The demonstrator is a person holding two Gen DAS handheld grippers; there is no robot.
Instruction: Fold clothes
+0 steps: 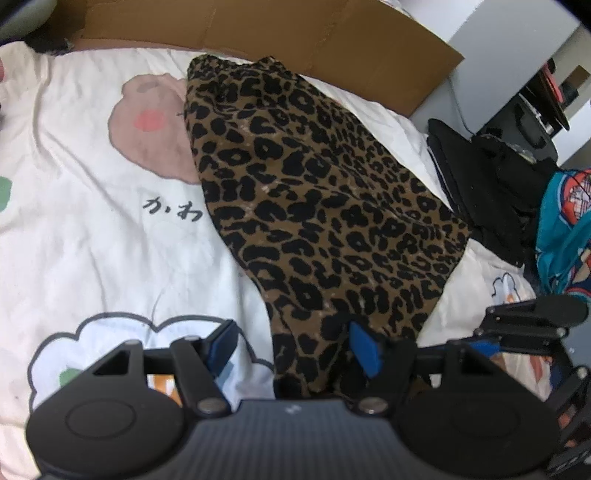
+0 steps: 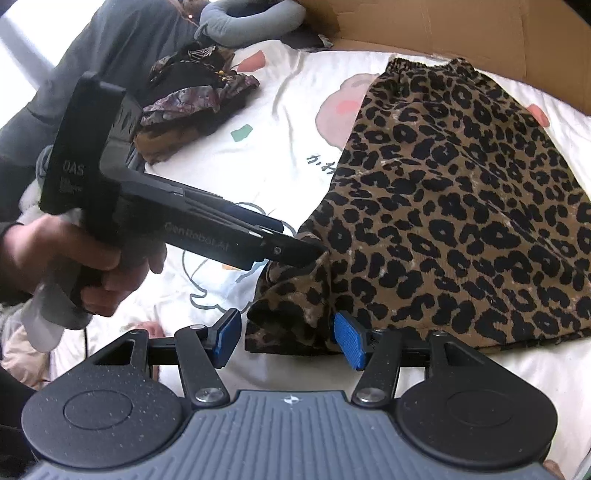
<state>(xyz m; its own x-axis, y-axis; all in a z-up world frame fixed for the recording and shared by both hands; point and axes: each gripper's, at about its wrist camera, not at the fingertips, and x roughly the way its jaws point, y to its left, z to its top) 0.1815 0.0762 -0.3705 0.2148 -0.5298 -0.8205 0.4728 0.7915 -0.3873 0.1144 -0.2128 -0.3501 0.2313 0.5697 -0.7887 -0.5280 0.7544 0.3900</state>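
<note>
Skirt: the leopard-print skirt [image 2: 461, 206] lies flat on the white printed bedsheet [image 1: 92, 206], waistband far, hem near you.
Left gripper [image 1: 291, 347]: your jaws stand wide, straddling the skirt's near corner without pinching.
Right gripper [image 2: 288, 334]: jaws wide, unpinched hem corner between them.

Soft daylight, upper-left glare, fisheye-bent edges, dark corners, slight blur

Bed with a white cartoon-printed cover [image 1: 92, 192]

A leopard-print skirt [image 1: 314, 206] is laid flat on it; dark crumpled clothes [image 2: 192, 92] are heaped near one edge, cardboard [image 1: 295, 33] behind.
</note>
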